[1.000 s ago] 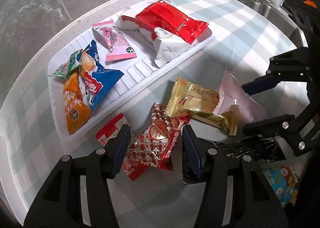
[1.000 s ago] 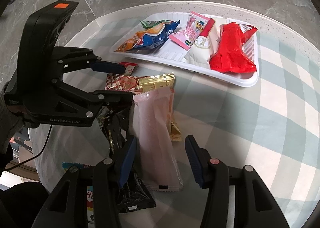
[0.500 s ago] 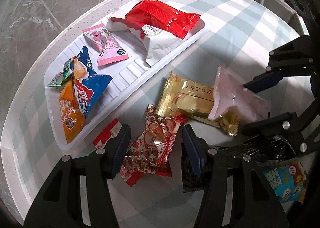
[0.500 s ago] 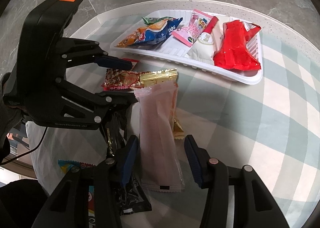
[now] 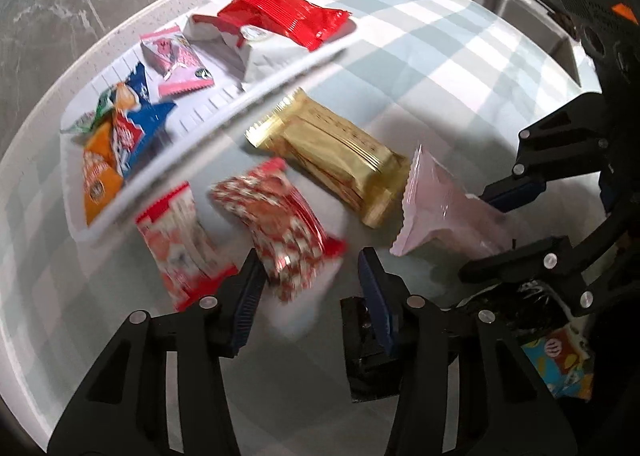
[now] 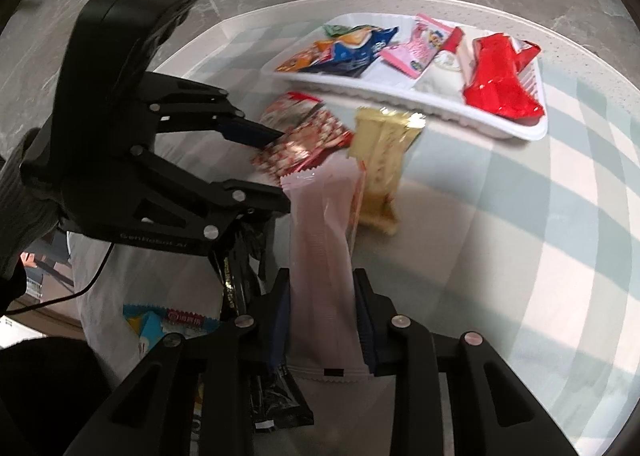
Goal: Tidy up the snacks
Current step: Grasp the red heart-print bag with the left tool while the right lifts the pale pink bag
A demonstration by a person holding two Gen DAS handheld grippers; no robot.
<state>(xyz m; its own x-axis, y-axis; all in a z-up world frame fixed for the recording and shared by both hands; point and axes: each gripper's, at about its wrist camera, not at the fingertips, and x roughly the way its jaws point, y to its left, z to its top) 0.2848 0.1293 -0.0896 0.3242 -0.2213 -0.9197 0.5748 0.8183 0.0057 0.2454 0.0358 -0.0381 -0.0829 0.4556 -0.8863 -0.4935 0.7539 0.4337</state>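
A white tray [image 5: 224, 124] at the back left holds several snacks, among them a big red packet [image 5: 280, 16]. My left gripper [image 5: 309, 274] is closing, and the near end of a red heart-print packet [image 5: 276, 220] lies between its fingers with a gap on the right side. My right gripper [image 6: 321, 290] is closing too, its pads pressing both sides of a long pale pink packet [image 6: 320, 224] that tilts up off the cloth. Beside the pink packet lies a gold packet [image 5: 332, 148]. A red-and-white sachet [image 5: 180, 236] rests left of the heart-print one.
A black packet [image 6: 240, 268] and a blue one [image 6: 168, 324] lie near the table's front edge. The round table has a checked cloth [image 5: 420, 68]. A sink [image 5: 520, 16] with a tap is at the back right. A dark sleeve [image 6: 16, 196] shows behind the left gripper.
My right gripper's jaws have narrowed onto the pink packet. The left gripper's jaws have narrowed a little and it has shifted, so more of the red-and-white sachet shows.
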